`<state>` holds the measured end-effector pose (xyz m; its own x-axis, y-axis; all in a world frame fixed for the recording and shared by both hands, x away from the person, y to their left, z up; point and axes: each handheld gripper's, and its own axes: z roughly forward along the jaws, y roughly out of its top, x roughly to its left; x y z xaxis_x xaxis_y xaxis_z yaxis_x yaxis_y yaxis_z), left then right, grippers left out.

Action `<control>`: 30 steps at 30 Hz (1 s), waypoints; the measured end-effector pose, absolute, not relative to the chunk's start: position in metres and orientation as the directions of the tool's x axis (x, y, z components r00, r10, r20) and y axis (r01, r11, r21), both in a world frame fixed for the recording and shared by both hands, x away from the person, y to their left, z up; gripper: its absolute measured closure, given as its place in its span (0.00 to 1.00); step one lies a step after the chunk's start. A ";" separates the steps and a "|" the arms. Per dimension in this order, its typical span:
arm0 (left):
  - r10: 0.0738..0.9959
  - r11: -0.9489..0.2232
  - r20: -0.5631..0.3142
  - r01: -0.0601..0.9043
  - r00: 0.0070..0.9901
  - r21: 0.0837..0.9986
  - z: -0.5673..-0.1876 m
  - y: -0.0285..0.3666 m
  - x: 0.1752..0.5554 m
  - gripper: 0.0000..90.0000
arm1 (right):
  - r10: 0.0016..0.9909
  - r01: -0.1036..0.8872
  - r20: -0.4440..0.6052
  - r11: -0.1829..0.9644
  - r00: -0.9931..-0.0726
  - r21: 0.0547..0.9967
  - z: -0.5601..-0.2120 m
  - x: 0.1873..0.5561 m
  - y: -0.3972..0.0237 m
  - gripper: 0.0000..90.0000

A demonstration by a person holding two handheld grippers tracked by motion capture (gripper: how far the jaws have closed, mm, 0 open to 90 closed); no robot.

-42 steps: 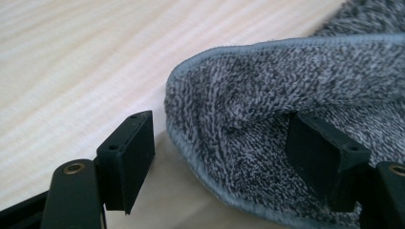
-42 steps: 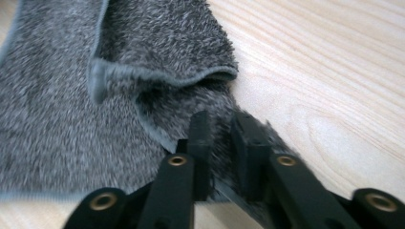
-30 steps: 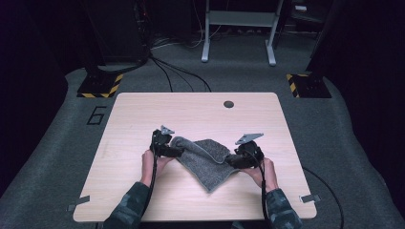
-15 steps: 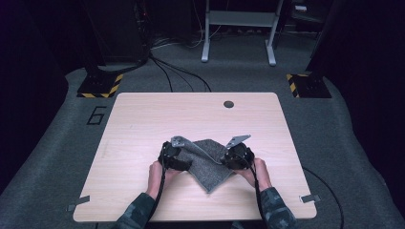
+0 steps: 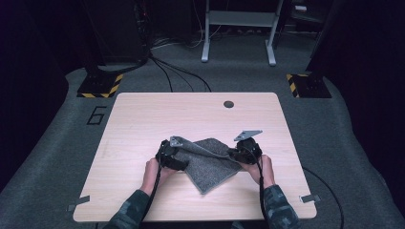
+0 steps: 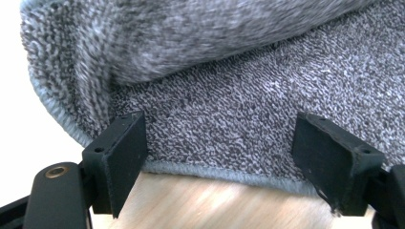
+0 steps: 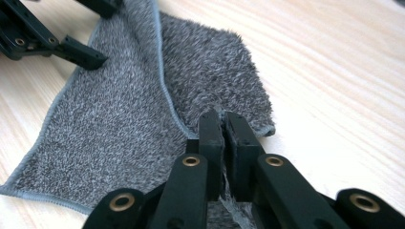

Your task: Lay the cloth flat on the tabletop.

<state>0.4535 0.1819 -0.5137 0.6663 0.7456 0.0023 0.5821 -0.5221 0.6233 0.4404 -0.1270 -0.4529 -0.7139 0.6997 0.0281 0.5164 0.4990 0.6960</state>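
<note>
cloths: 1 grey cloth (image 5: 210, 162) | claws: 2 | table (image 5: 143, 119): 1

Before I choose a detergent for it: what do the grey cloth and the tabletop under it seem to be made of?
The mottled grey cloth looks like terry or microfibre towelling: short fuzzy pile, matte, with a stitched pale edge binding. The light wooden tabletop looks like wood-grain laminate or veneer: fine straight grain, smooth, slightly shiny surface. Which one, the pictures leave open.
</note>
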 end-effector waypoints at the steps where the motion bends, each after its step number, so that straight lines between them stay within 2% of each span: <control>1: 0.743 -0.519 -0.003 0.580 0.669 0.628 -0.514 0.184 0.453 0.22 | 0.705 0.521 0.031 0.491 -0.708 0.698 -0.451 0.439 -0.129 0.96; 5: 0.724 -0.536 -0.003 0.564 0.690 0.628 -0.514 0.197 0.454 0.22 | 0.713 0.530 0.054 0.465 -0.699 0.709 -0.446 0.431 -0.134 0.96; 8: 0.724 -0.487 -0.070 0.581 0.686 0.652 -0.512 0.207 0.453 0.24 | 0.721 0.536 0.072 0.441 -0.690 0.720 -0.445 0.427 -0.137 0.96; 15: 0.758 -0.395 -0.088 0.562 0.646 0.727 -0.493 0.227 0.448 0.25 | 0.729 0.538 0.076 0.426 -0.681 0.727 -0.444 0.431 -0.138 0.96; 19: 0.783 -0.342 -0.109 0.570 0.612 0.747 -0.487 0.234 0.462 0.25 | 0.727 0.530 0.066 0.431 -0.683 0.730 -0.444 0.433 -0.137 0.95; 23: 0.779 -0.331 -0.155 0.607 0.608 0.723 -0.490 0.231 0.484 0.27 | 0.732 0.533 0.065 0.428 -0.678 0.730 -0.445 0.438 -0.137 0.94; 25: 0.775 -0.341 -0.162 0.621 0.611 0.706 -0.495 0.227 0.493 0.31 | 0.736 0.537 0.067 0.425 -0.674 0.729 -0.445 0.440 -0.137 0.93; 27: 0.772 -0.350 -0.166 0.629 0.613 0.694 -0.499 0.224 0.497 0.49 | 0.732 0.538 0.071 0.428 -0.678 0.727 -0.447 0.443 -0.138 0.91; 30: 0.766 -0.378 -0.144 0.620 0.626 0.688 -0.501 0.221 0.498 0.66 | 0.734 0.542 0.077 0.422 -0.674 0.727 -0.448 0.445 -0.138 0.89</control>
<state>0.4982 0.2210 -0.5012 0.6264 0.7661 -0.1437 0.6197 -0.3776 0.6881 0.4455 -0.1383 -0.4477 -0.6744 0.7343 0.0772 0.5423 0.4216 0.7268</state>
